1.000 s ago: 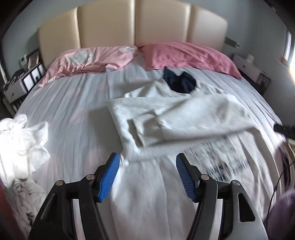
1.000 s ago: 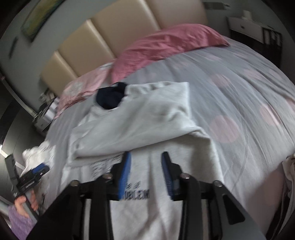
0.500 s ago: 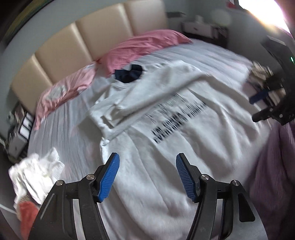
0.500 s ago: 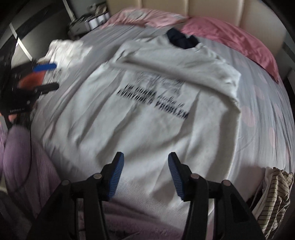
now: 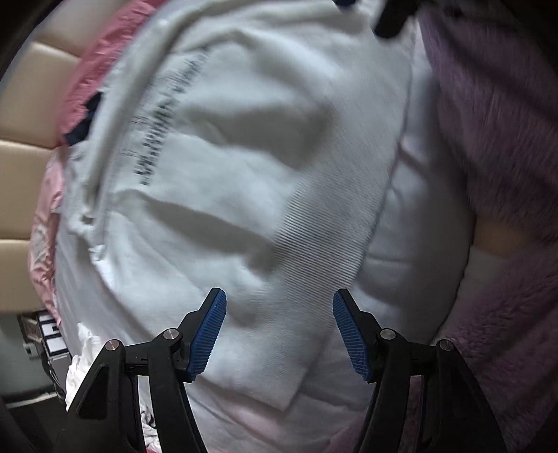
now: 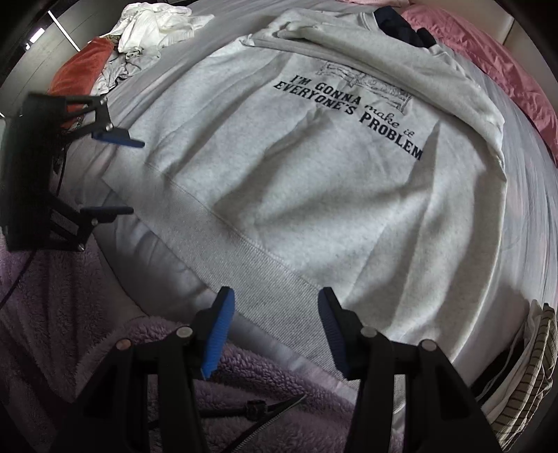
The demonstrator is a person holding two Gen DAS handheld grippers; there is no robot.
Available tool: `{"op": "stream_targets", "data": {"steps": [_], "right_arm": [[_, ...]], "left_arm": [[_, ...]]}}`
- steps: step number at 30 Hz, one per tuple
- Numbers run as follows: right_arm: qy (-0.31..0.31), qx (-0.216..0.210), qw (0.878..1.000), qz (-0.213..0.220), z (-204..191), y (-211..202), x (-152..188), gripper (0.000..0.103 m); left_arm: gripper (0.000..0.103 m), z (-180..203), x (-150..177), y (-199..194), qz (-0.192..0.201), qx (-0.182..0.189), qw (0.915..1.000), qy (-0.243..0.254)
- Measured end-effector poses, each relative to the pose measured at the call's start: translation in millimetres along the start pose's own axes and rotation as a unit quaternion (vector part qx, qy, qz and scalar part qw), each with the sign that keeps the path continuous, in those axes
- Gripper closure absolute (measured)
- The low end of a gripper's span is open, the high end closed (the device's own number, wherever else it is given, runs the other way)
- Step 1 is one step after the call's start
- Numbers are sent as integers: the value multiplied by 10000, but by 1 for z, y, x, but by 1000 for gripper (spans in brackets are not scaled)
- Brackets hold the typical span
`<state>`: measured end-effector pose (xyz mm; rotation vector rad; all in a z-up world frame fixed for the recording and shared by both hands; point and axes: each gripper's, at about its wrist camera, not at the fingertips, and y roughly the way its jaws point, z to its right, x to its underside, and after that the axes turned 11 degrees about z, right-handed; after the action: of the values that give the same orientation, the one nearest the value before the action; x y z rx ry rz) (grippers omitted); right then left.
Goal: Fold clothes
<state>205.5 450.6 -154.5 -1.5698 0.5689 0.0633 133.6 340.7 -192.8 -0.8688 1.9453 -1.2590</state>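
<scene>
Two hand-held grippers: both point steeply down over the near edge of the bed, each with blue ribbed pads.
Right hand-held gripper (image 6: 273,331): jaws partly apart and just been opening a little; nothing pinched between them, the ribbed hem (image 6: 265,278) of the sweatshirt lies below the gap.
Left hand-held gripper (image 5: 279,331): jaws well apart, empty, hanging over the hem corner; from the right wrist view it shows at the left edge (image 6: 117,174), side-on.
Sweatshirt (image 6: 331,174): pale grey, spread front up on the bed, neck toward the headboard, a sleeve folded across the chest above the dark printed lettering (image 6: 352,104); a dark navy lining (image 6: 401,26) shows at the neck.
Bed (image 6: 533,209): grey sheet with faint pink spots.
Pillows (image 6: 488,66): pink, at the head.
Headboard (image 5: 24,156): beige, padded panels.
Pile of white laundry (image 6: 153,28): far left on the bed, an orange item (image 6: 80,66) beside it.
Striped garment (image 6: 537,366): at the bed's right edge.
Fleece clothing (image 6: 69,331): lilac, on the person, nearest the cameras.
</scene>
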Motion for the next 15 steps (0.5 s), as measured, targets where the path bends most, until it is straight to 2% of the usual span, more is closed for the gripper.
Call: {"op": "stream_targets", "data": {"steps": [3,8,12,14,15], "right_arm": [[187,-86,9998,-86,8,3,3,54],[562,-283,9979,-180,25,7,5,54],[719,-325,9967,-202,33,9,5,54],[736,-350,9964,-212,34,10,6,54],[733,-352,9965,-216,35,9,7,54]], "left_arm": [[38,4,2,15,-173,-46,9998,36],[32,12,12,33,-537,199,9983,116],[32,11,17,35,-524,197,9984,-5],[41,11,19,36,-518,191,9985,-72],[55,8,19,36,-506,149,9985,-156]]}}
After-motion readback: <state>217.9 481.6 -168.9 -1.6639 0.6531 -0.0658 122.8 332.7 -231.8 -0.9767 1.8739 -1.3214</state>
